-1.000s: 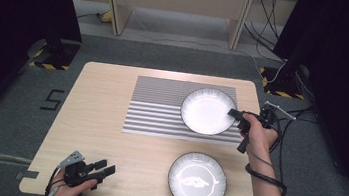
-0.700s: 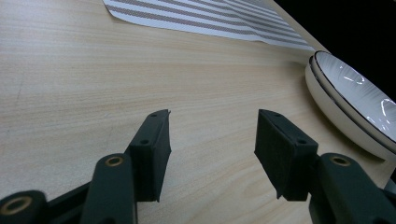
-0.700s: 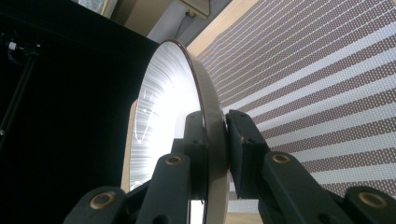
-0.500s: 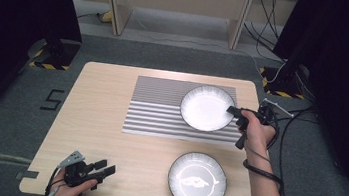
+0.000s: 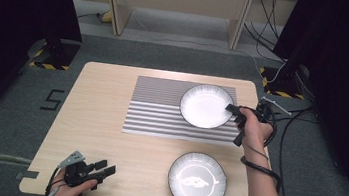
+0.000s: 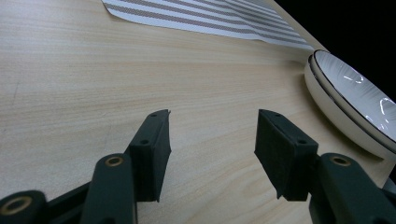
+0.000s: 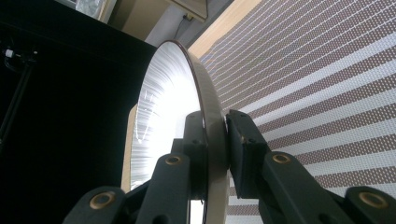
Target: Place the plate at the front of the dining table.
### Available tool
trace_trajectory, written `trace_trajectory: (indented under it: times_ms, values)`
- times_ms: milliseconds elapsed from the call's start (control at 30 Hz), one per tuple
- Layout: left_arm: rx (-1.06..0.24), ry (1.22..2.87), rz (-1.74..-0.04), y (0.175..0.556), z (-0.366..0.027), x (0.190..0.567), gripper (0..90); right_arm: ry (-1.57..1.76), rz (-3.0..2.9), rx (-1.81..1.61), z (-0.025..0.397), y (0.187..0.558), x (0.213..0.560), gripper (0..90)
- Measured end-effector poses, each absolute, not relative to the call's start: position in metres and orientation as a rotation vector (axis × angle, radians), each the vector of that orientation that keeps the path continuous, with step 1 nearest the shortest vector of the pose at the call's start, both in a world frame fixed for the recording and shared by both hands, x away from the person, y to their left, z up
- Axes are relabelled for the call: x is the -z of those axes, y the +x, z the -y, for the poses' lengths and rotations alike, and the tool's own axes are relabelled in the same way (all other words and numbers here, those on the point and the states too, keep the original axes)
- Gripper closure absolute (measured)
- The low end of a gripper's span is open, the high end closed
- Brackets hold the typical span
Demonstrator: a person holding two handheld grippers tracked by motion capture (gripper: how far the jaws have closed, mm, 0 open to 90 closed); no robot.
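Readable marks: one only. A dark numeral "5" [image 5: 53, 99] stood on the grey floor [image 5: 3, 122], just off the left edge of my table [image 5: 107, 95], seen from the high view. I found no other text, label or brand legible anywhere, neither on my tongs nor on the plates or striped mat.

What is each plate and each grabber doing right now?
White round plate with dark rim: on the grey striped mat, its rim clamped.
Second white dark-rimmed plate: flat on the wooden table, untouched.
Right gripper: shut on the first plate's rim.
Left gripper: open, holding nothing, low over the table.
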State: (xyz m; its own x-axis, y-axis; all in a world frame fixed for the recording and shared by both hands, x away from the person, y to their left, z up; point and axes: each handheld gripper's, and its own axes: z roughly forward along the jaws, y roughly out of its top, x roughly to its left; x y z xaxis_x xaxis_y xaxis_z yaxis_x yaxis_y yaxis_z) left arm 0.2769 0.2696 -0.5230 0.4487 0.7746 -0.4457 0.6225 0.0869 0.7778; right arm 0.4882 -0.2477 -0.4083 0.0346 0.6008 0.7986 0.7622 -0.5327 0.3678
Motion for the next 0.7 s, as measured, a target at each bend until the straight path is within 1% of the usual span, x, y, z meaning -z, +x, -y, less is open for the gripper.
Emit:
trace_trajectory:
  times_ms: [700]
  values:
    - [-0.175, 1.612, -1.244, 0.277, -0.269, 0.523, 44.9, -2.167, 1.392, 1.519, 0.247, 0.5, 0.409, 78.0]
